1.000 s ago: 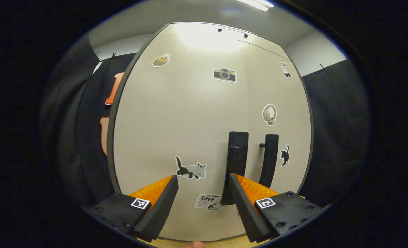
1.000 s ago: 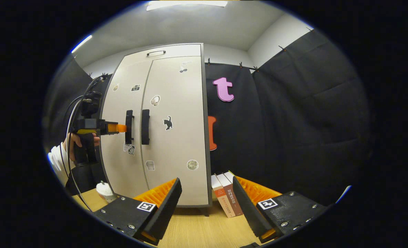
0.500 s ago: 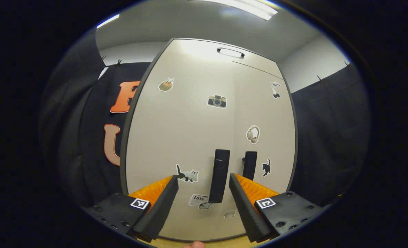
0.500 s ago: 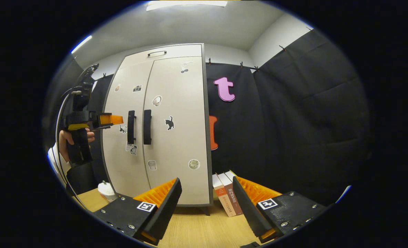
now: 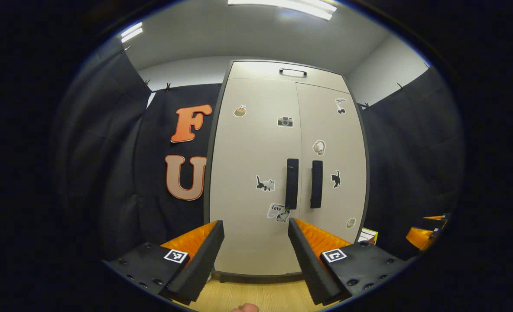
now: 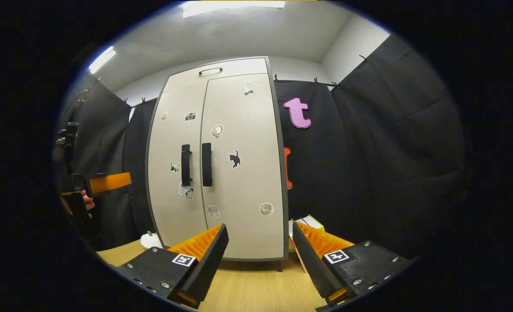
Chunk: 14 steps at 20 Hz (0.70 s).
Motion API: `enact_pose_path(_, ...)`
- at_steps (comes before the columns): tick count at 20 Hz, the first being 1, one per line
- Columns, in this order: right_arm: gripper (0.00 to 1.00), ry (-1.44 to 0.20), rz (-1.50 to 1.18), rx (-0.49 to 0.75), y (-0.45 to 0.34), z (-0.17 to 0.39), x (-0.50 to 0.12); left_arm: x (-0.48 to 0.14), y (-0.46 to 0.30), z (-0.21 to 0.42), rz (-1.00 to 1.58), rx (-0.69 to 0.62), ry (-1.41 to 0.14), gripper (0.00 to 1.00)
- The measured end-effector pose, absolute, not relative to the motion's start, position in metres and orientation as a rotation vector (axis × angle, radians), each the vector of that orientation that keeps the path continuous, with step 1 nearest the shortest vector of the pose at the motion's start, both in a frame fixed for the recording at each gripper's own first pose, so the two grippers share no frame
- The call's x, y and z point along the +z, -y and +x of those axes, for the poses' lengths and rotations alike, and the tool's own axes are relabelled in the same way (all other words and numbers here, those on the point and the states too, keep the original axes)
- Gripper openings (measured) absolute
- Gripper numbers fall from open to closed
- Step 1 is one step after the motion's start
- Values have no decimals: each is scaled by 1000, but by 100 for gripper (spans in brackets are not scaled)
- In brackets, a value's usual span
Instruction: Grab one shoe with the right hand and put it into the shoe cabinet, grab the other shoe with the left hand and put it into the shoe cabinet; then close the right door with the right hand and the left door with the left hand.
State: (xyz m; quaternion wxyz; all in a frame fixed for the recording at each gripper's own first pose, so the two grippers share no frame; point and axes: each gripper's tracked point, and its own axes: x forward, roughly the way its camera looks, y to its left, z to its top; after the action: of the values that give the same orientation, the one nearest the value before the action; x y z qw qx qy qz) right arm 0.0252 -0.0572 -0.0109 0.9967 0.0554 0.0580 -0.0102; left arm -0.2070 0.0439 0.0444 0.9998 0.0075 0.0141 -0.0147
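Shoe cabinet [image 5: 256,173] doors shut; both tongs gape empty; right gripper view catches perhaps books [image 6: 310,222]

Cabinet [image 5: 256,173]: tall, pale grey, dark-edged, standing upright on the desk [image 5: 256,294]. Left door [image 5: 252,182] and right door [image 5: 332,173] both shut, flush, meeting at the centre seam. Two black vertical handles [image 5: 292,183] side by side at the seam. Small stickers dot both doors. Shoes out of sight.
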Motion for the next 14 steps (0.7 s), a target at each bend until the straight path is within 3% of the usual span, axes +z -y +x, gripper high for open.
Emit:
enact_pose_path(6, 92, -128, 100, -13, 51, 10, -14, 6, -53, -258, -21, 24, -68, 96)
enact_pose_path(14, 92, -130, 113, -5, 45, 3, -12, 22, -58, -280, -18, 23, -42, 96)
